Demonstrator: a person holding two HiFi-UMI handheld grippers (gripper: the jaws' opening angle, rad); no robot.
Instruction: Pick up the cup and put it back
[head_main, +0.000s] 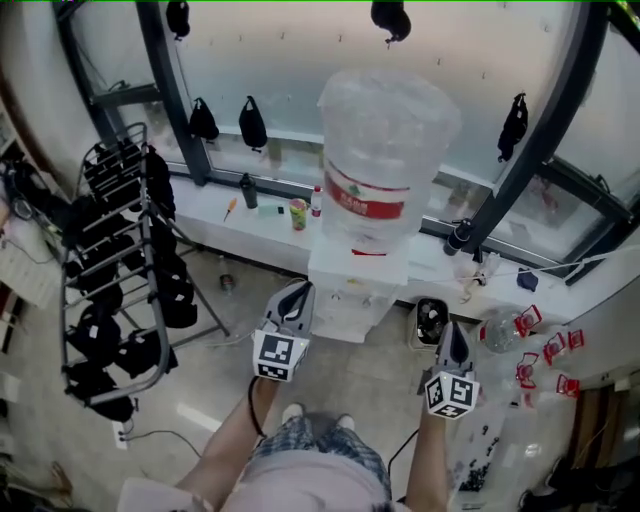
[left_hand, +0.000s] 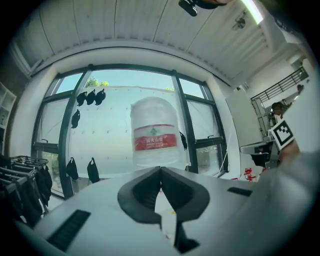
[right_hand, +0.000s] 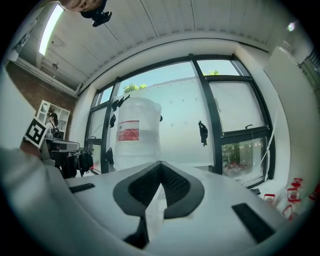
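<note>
Water bottle (head_main: 385, 130) red label (left_hand: 155, 143), print unreadable; right gripper (right_hand: 160, 164) fingers (right_hand: 176, 186) together

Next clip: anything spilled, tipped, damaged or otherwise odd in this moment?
Nothing looks spilled or damaged. The water bottle stands upright on the dispenser. One oddity for a cup task: the left gripper and right gripper are both held up in front of it, jaws shut on nothing, with no cup in either.

There is one water jug (head_main: 385, 140) on one dispenser (head_main: 352, 290) and one rack (head_main: 115, 270). Two hand-held grippers show, left (head_main: 298, 290) and right (head_main: 452, 330).
</note>
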